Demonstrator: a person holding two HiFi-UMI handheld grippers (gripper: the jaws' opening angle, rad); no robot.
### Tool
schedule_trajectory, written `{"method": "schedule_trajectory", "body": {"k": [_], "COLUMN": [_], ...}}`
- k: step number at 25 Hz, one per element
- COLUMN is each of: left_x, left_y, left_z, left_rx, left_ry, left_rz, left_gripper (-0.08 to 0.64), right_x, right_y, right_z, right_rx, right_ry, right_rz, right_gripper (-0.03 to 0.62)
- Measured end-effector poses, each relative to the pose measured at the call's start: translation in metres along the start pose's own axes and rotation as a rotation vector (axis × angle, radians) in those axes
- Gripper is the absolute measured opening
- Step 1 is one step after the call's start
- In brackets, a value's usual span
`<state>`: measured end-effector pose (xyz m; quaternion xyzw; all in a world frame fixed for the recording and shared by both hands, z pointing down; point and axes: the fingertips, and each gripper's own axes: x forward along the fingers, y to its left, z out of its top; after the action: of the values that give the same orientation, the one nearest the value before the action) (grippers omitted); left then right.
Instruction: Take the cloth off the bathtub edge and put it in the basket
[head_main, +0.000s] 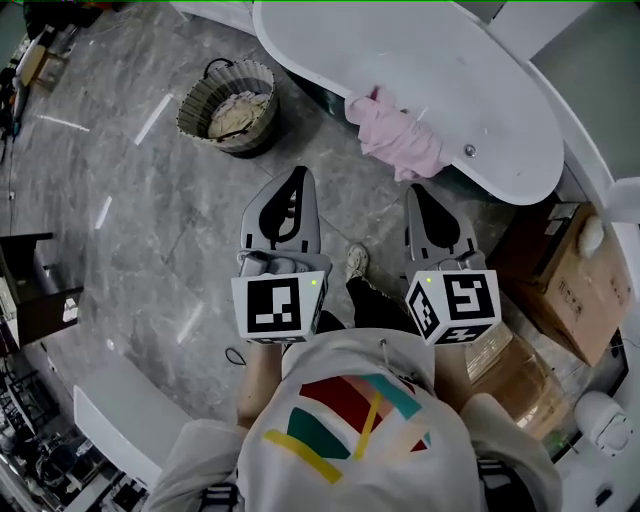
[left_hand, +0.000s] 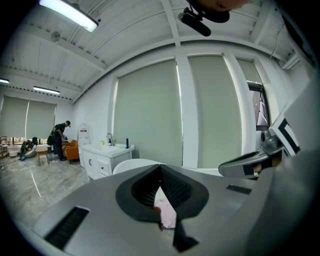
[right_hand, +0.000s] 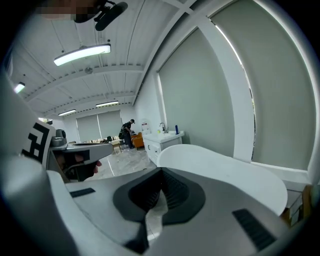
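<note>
Cloth (head_main: 397, 137), pink and crumpled, hangs over the near rim of the bathtub (head_main: 500, 120) in our head view. The basket (head_main: 228, 105) stands on the floor off the bathtub's left end. We hold the left gripper (head_main: 296, 175) and right gripper (head_main: 414, 192) just short of the bathtub, clear of the cloth. In our left gripper view the jaws meet at their tips on nothing, and pink cloth shows through the slit, against the bathtub. In our right gripper view the jaws are likewise pinched together and empty, the bathtub's white rim beyond them.
</note>
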<state>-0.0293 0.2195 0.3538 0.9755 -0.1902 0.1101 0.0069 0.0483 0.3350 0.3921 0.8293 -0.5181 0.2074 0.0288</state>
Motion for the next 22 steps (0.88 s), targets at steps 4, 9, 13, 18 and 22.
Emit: {"method": "schedule_trajectory", "body": {"k": [4,9,13,18,22], "left_x": [0.028,0.057,0.088,0.116,0.140], "left_y": [-0.016,-0.034,-0.045,-0.074,-0.082], "left_z": [0.020,0.035,0.041,0.064,0.071], "left_rx": [0.017,0.017,0.027,0.072,0.108], "left_ry": [-0.033,-0.059,-0.047,-0.083,-0.061], "left_rz": [-0.052,-0.135,-0.226,-0.396,-0.501], "left_gripper": [0.017,0.017,0.017,0.017,0.017], "right_x": [0.009,0.013,0.012,0.006,0.008], "right_y": [-0.015,-0.038,-0.056,-0.081,-0.087], "right_z": [0.018,0.031,0.046,0.064,0.079], "right_rx": [0.006,0.016,0.027,0.058,0.082], "right_ry": [-0.033,-0.058,-0.089,-0.139,-0.167], "right_rz": [-0.022,-0.094,-0.183,-0.333,-0.431], "right_gripper": [0.012,0.012,0.012,0.012,0.012]}}
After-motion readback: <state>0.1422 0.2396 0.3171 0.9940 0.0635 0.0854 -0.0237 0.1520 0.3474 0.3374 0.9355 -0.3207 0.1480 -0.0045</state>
